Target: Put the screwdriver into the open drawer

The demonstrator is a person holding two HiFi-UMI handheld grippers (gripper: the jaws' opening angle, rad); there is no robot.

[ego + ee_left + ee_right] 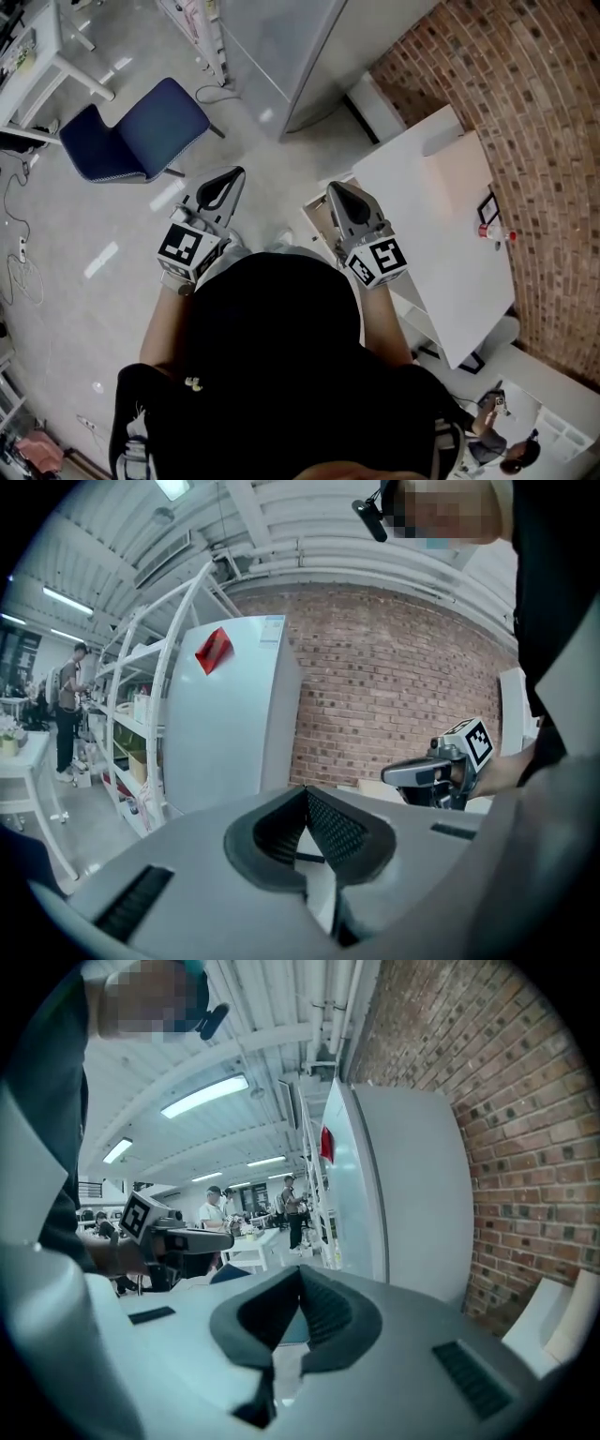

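Observation:
No screwdriver shows in any view. In the head view both grippers are held up in front of the person's chest, pointing away from the body. My left gripper (234,173) is shut, its jaw tips touching with nothing between them (305,790). My right gripper (332,188) is shut and empty too (299,1270). Each gripper sees the other off to its side: the right gripper (422,772) and the left gripper (183,1238). What looks like an open drawer (317,217) with a tan inside sits low beside the white table (441,187), partly hidden by the right gripper.
A blue chair (141,131) stands on the floor at the left. A tall white cabinet (281,47) rises ahead, with a brick wall (525,103) at the right. A small bottle (495,232) and a frame (487,208) stand on the table. People are at desks far off (216,1208).

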